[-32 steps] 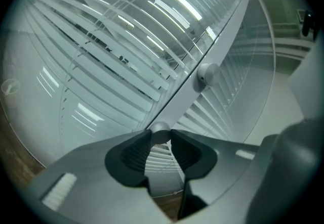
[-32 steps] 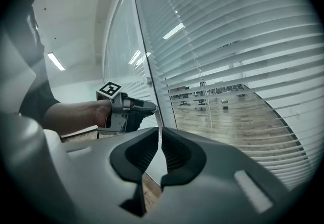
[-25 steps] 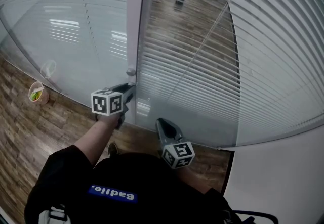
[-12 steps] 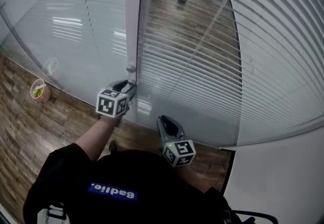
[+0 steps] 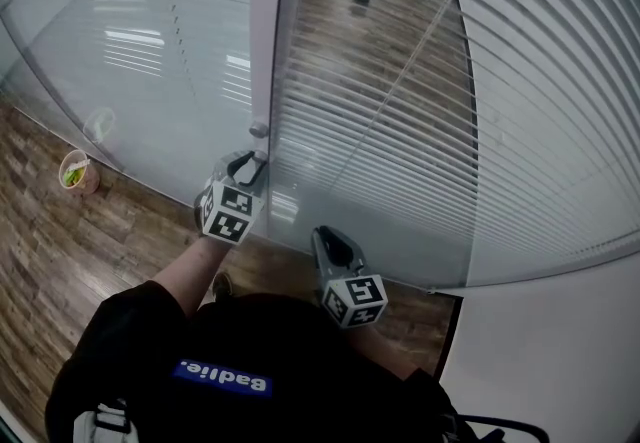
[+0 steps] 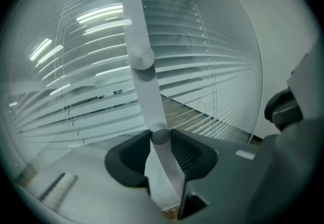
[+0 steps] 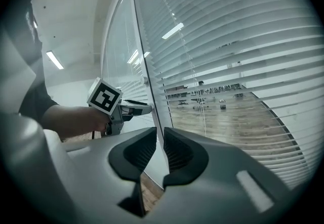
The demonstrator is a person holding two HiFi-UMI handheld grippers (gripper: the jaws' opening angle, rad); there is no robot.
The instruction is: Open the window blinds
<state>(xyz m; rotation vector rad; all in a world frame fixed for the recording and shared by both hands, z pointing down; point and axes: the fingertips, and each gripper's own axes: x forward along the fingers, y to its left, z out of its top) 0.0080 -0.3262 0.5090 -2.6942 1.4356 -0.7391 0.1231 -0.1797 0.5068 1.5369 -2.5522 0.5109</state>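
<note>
Left gripper view: pinches the wand point(image 6: 147, 91) at its end knob with the left gripper point(image 6: 161, 135), pads pressing on both sides after just closing in on it. Rises slanted from the jaws, past a second knob, across the blinds point(image 6: 207, 51). Right gripper view: holds the right gripper point(image 7: 160, 139) with a narrow gap between its jaws and nothing in it. Head view: puts the left gripper at the foot of the frame point(image 5: 267, 21) between two panes, the right one just below and right of it. Shows slats part tilted, wood floor seen through them. Sets a cup point(image 5: 75, 174) on the floor well to the left.
</note>
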